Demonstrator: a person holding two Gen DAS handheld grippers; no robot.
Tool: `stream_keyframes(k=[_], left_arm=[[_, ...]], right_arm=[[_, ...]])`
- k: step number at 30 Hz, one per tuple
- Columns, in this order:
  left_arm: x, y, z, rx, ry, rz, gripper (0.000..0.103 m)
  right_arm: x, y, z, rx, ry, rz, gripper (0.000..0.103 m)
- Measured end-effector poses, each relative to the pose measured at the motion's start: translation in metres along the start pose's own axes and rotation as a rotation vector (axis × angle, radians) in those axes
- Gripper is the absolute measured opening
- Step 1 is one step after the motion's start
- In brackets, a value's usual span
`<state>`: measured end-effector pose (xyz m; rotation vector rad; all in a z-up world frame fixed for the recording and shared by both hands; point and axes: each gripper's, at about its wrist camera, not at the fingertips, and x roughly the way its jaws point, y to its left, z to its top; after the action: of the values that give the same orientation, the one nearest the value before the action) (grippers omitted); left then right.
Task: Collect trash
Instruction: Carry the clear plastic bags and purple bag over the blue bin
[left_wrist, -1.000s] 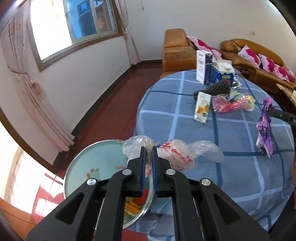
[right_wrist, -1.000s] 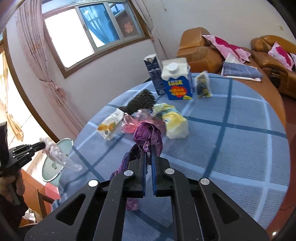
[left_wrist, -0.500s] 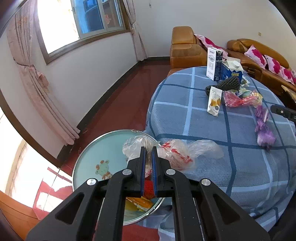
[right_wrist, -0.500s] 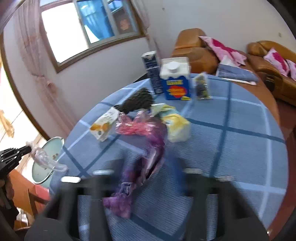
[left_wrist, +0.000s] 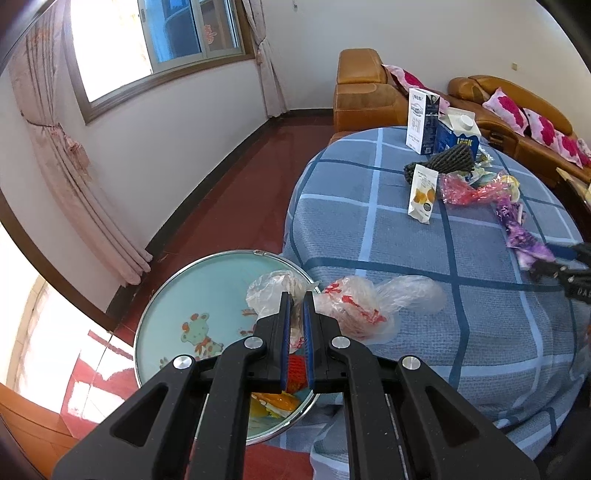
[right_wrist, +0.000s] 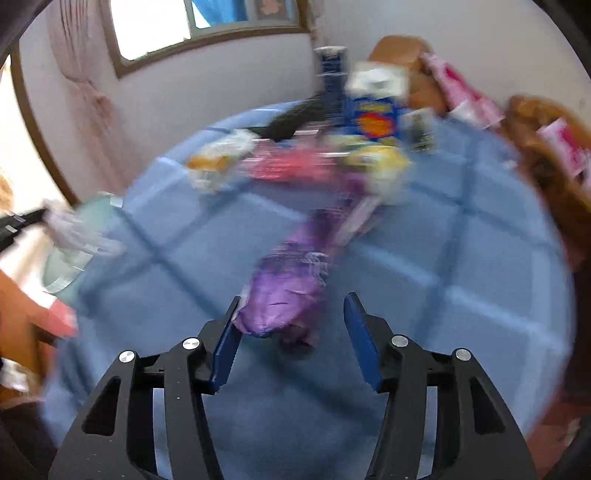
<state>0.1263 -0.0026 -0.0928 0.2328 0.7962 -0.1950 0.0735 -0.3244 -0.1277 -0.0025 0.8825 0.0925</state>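
Bench (right_wrist: 461, 258) first: the purple wrapper (right_wrist: 288, 291) we were carrying now lies there, lower centre. Right hand-held gripper (right_wrist: 291, 328) let go, jaws now narrowing around it. Left hand-held gripper (left_wrist: 296, 314) stays clamped on the clear bag (left_wrist: 354, 302).

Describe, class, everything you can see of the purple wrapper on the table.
The purple wrapper is a long, crumpled, shiny foil-like bag with paler print, lying flat on the blue checked tablecloth. Its near end sits between the open right gripper fingers, whose jaws have just been closing; its far end reaches the litter pile. Blur hides finer detail.
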Motion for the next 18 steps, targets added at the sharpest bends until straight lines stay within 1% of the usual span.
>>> stream_keyframes(k=[2, 3, 5, 7, 9, 11, 13, 15, 17, 18], left_arm=[[0.000, 0.002, 0.000, -0.002, 0.000, -0.001, 0.006], [0.000, 0.002, -0.001, -0.003, 0.001, -0.002, 0.006], [0.001, 0.003, -0.001, -0.006, 0.005, -0.004, 0.006], [0.002, 0.002, -0.002, -0.007, 0.013, -0.009, 0.006], [0.001, 0.000, -0.003, -0.005, 0.019, -0.018, 0.006], [-0.002, 0.000, -0.003, 0.002, 0.018, -0.015, 0.006], [-0.006, 0.001, -0.003, 0.000, 0.012, -0.012, 0.006], [-0.009, 0.006, -0.002, -0.007, 0.004, -0.005, 0.006], [-0.011, 0.010, -0.002, -0.017, 0.000, -0.001, 0.006], [-0.011, 0.013, -0.002, -0.022, -0.001, -0.001, 0.006]], right_arm=[[-0.011, -0.022, -0.005, -0.023, -0.019, -0.106, 0.055], [-0.018, -0.038, -0.007, -0.020, -0.033, -0.172, 0.056], [-0.030, -0.065, -0.008, 0.007, -0.058, -0.266, 0.059], [-0.036, -0.084, -0.008, 0.060, -0.069, -0.284, 0.059], [-0.038, -0.091, -0.010, 0.106, -0.081, -0.267, 0.059], [-0.041, -0.094, -0.012, 0.166, -0.109, -0.210, 0.059], [-0.043, -0.098, -0.016, 0.265, -0.161, -0.135, 0.059], [-0.044, -0.100, -0.015, 0.337, -0.185, -0.096, 0.058], [-0.038, -0.096, -0.011, 0.389, -0.183, -0.050, 0.056], [-0.037, -0.092, -0.006, 0.403, -0.186, -0.050, 0.056]])
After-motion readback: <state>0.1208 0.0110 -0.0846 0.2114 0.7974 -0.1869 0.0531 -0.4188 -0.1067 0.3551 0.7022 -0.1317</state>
